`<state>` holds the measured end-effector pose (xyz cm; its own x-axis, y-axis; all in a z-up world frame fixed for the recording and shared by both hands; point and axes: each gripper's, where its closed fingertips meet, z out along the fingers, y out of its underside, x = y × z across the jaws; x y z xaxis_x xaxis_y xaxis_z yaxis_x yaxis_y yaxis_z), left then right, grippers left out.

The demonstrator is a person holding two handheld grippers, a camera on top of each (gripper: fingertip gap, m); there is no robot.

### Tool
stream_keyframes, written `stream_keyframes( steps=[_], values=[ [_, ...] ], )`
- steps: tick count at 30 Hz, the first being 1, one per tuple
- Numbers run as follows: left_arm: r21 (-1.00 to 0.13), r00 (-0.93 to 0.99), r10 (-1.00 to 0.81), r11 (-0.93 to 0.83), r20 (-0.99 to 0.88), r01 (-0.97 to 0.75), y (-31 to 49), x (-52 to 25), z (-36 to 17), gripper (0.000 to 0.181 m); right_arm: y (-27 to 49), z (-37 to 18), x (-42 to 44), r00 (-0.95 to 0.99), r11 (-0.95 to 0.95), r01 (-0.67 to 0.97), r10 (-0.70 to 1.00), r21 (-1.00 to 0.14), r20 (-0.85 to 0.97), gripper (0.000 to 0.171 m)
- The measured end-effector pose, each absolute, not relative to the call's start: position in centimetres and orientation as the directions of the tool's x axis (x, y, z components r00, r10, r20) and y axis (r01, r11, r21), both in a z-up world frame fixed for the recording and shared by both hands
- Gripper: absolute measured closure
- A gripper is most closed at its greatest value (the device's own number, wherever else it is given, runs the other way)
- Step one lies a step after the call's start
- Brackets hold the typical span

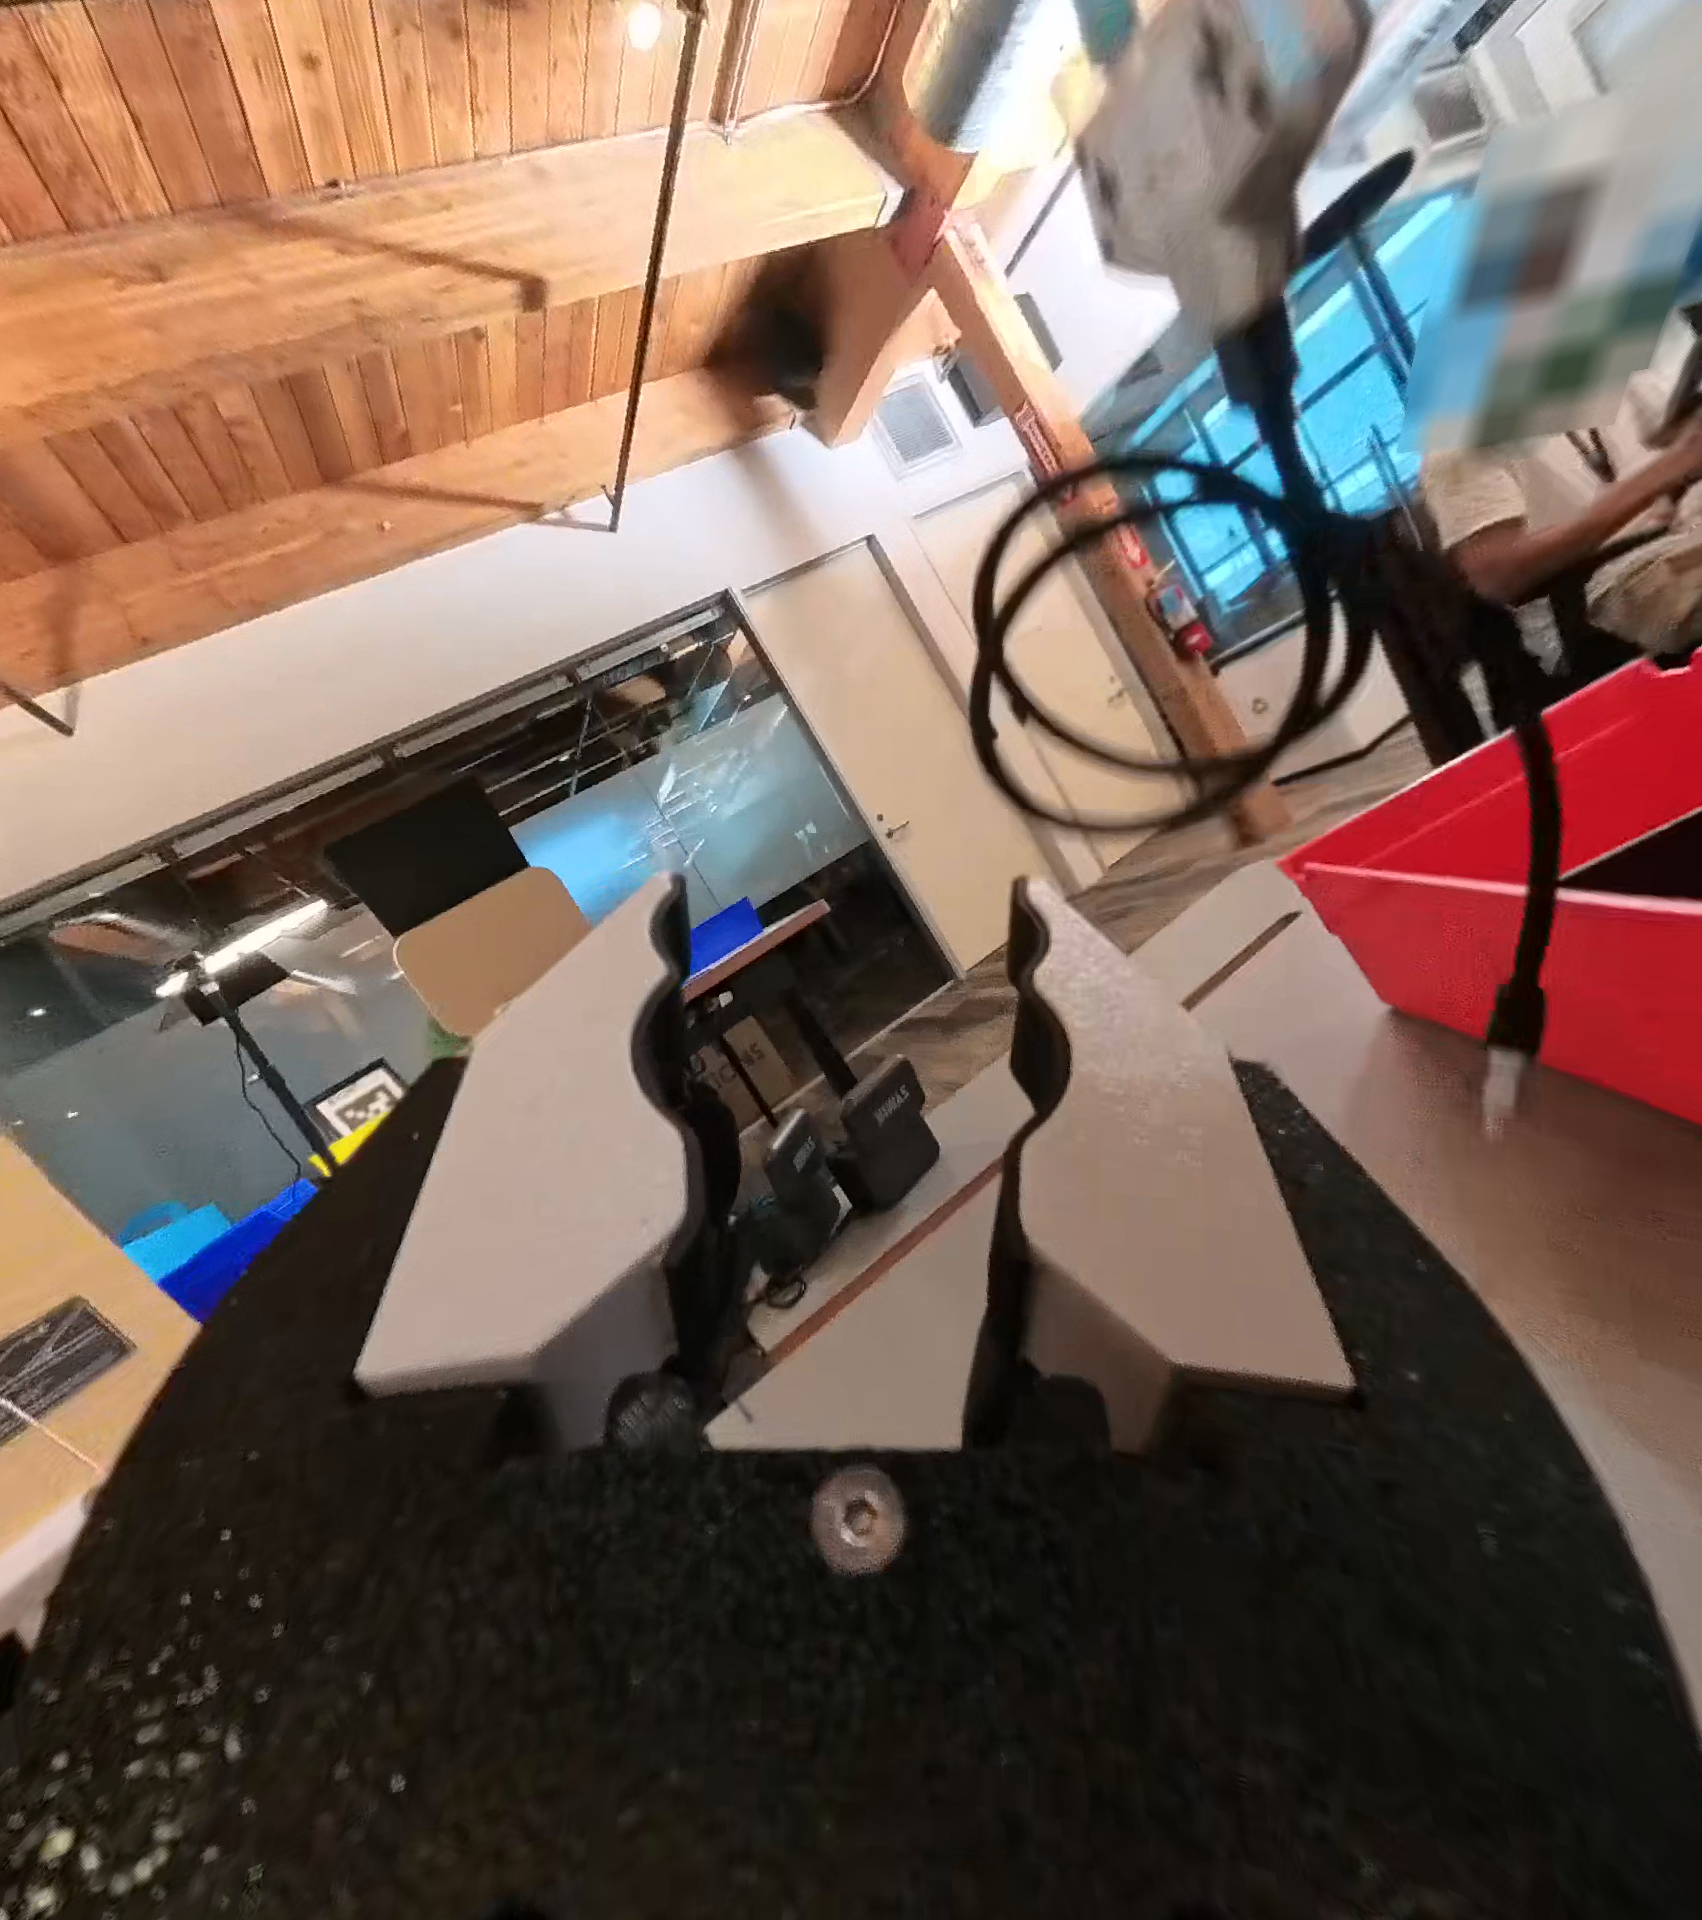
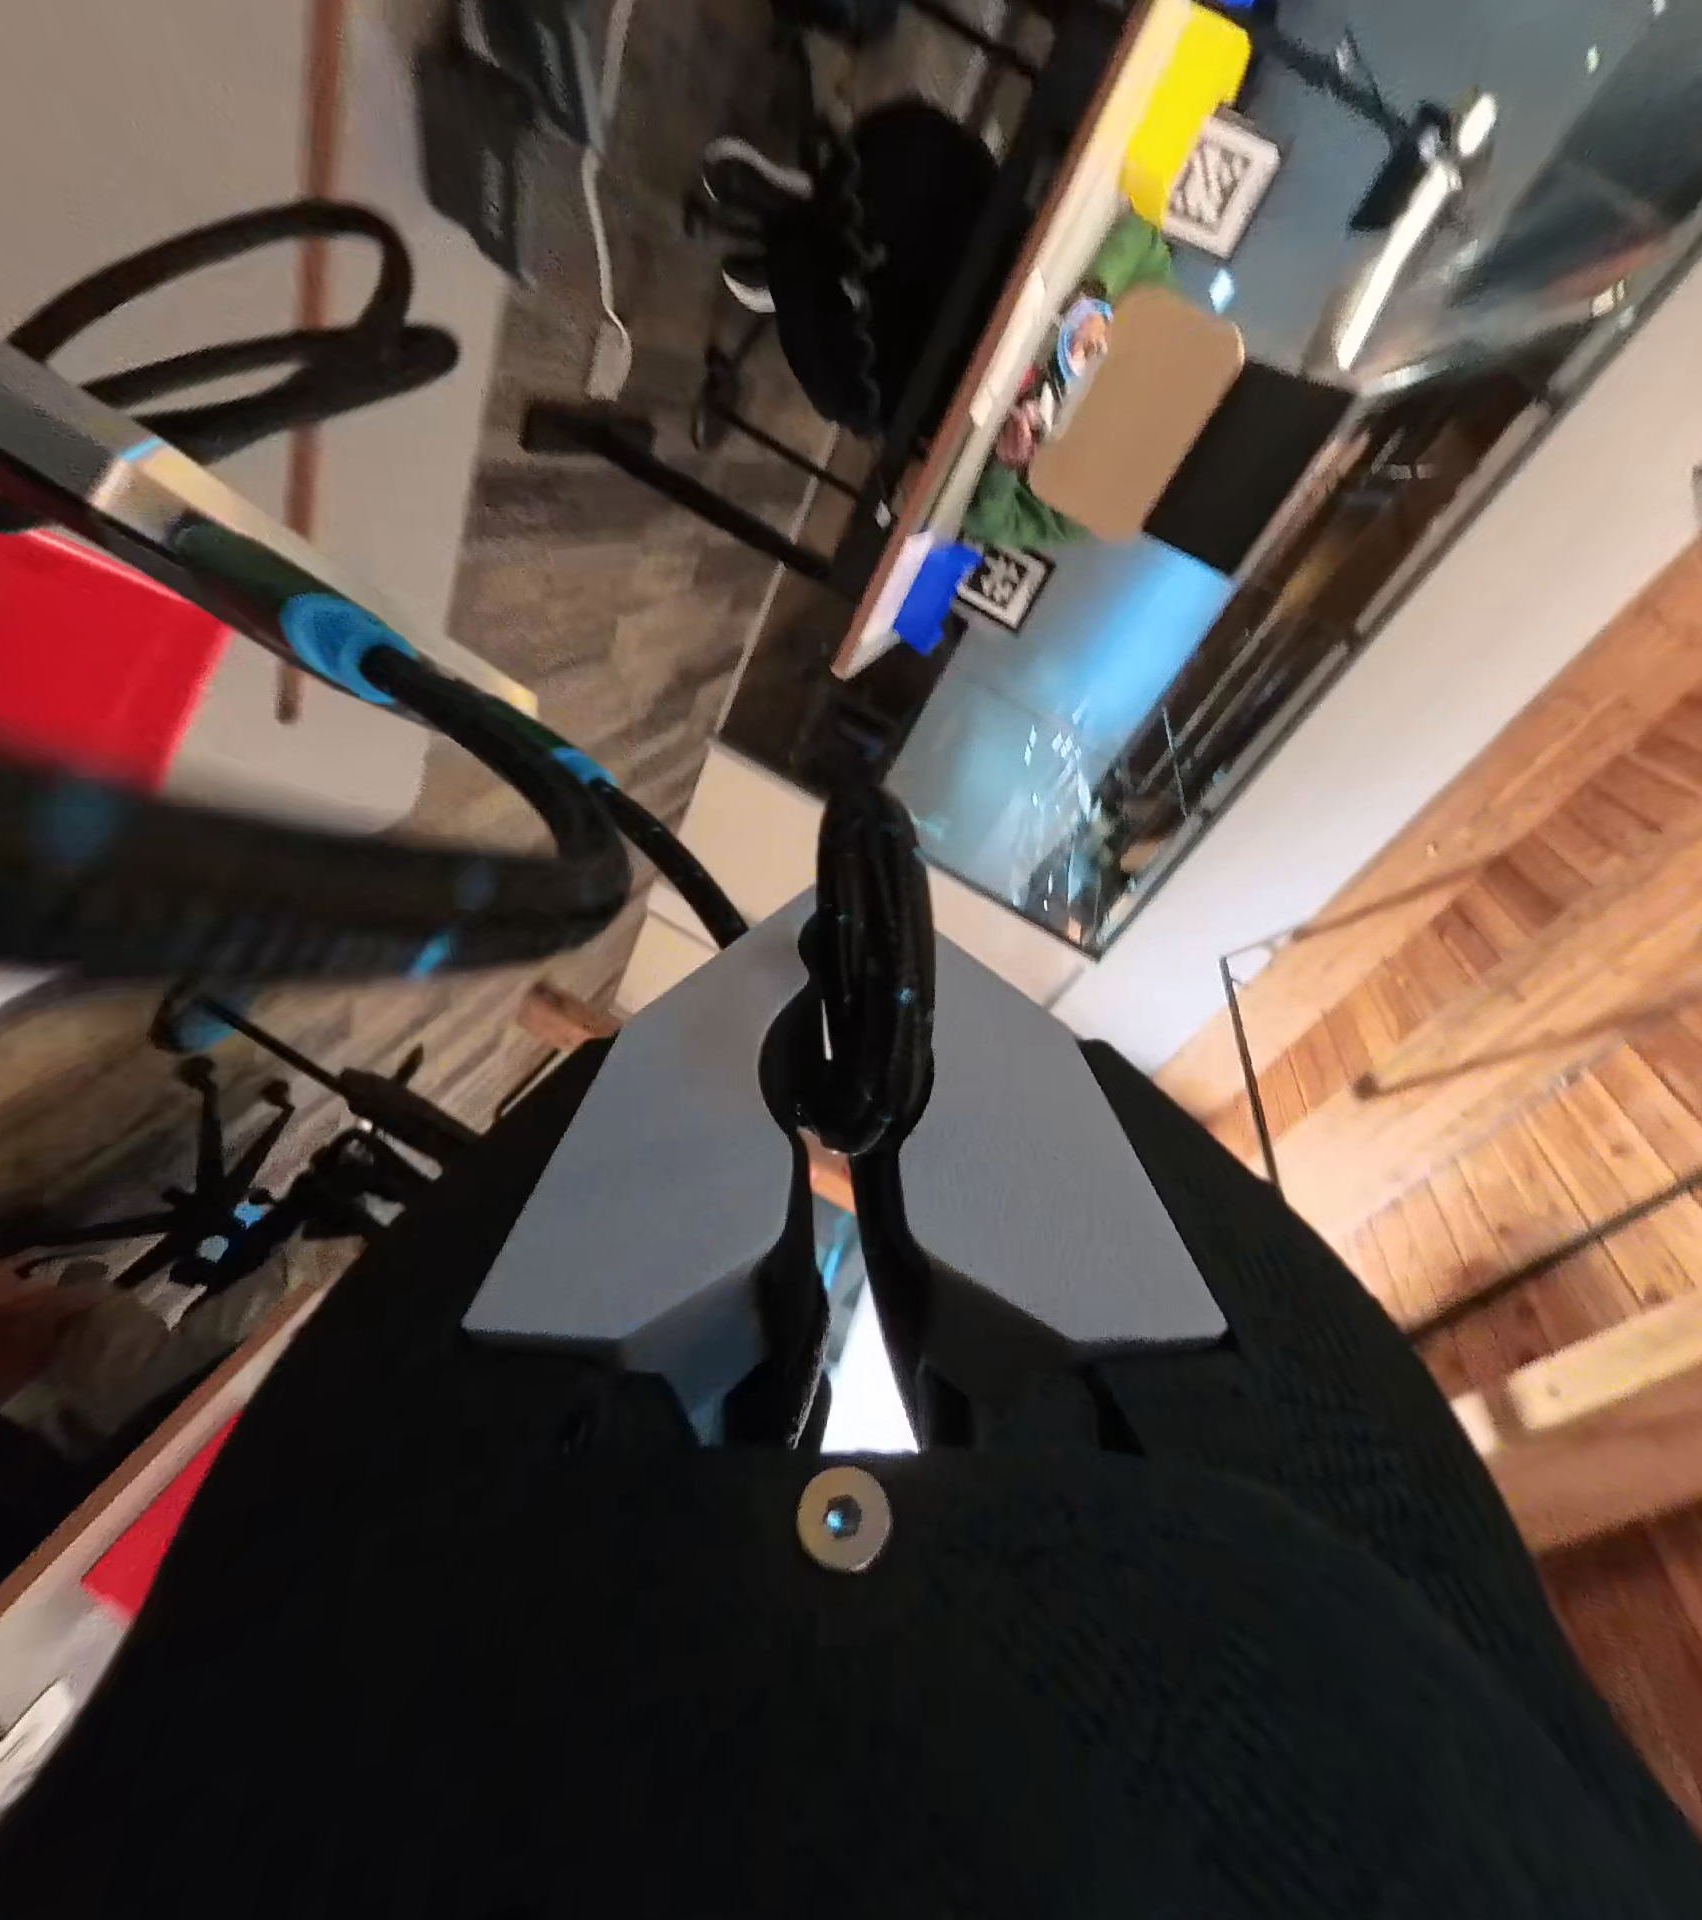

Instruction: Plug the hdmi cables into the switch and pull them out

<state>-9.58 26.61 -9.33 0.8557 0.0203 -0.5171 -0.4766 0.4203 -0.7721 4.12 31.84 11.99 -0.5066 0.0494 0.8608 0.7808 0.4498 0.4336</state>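
Left gripper (image 1: 847, 997): jaws wide apart, nothing between them, tilted up over the table (image 1: 1449, 1299).
Right gripper (image 2: 852, 997): jaws clamped on a bundle of black cable (image 2: 873, 935), raised, blurred.
Cable: coils hang far right above the red bin (image 1: 1605, 987); one plug (image 1: 1512, 1049) dangles in front of the bin.
Switch (image 2: 234, 540): grey box, left, with a blue-collared plug (image 2: 327, 634) inserted.

- An office or lab workspace with an exposed wooden plank ceiling (image 1: 203, 208) and heavy beams.
- White walls, a plain door (image 1: 868, 748) and a glass-walled room (image 1: 618, 831) suggest a shared workplace.
- Pale work tables (image 1: 1449, 1195) carry a red bin (image 1: 1605, 935) and black cables (image 1: 1138, 644).
- Printed marker tags (image 2: 1008, 582) and coloured bins stand on a far table.
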Motion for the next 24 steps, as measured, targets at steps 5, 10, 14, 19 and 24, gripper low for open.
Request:
stream_keyframes(
  steps=[5, 10, 14, 19, 24],
  values=[
    [-0.735, 0.807, 0.026, 0.397, -0.590, -0.550, 27.9, -7.8, -13.3, 0.140, 34.9, 18.9, 7.4, -0.415, 0.311, 0.870, 0.036, 0.384, 0.909, 0.171],
    [-0.770, 0.808, -0.039, 0.334, -0.588, -0.544, 29.2, -7.0, -15.7, 0.138, 39.0, 21.4, 10.7, -0.351, 0.183, 0.926, 0.091, 0.331, 0.932, 0.171],
    [-0.778, 0.807, -0.048, 0.305, -0.589, -0.550, 29.6, -7.2, -16.6, 0.139, 41.8, 20.2, 13.1, -0.307, 0.107, 0.950, 0.152, 0.293, 0.939, 0.171],
    [-0.797, 0.819, -0.066, 0.285, -0.570, -0.532, 30.0, -7.3, -17.2, 0.140, 43.6, 18.9, 15.2, -0.222, 0.057, 0.975, 0.227, 0.215, 0.948, 0.171],
    [-0.790, 0.807, -0.069, 0.267, -0.587, -0.552, 30.0, -7.5, -17.4, 0.147, 45.2, 15.3, 16.6, -0.140, 0.041, 0.990, 0.333, 0.134, 0.933, 0.171]
  ],
)
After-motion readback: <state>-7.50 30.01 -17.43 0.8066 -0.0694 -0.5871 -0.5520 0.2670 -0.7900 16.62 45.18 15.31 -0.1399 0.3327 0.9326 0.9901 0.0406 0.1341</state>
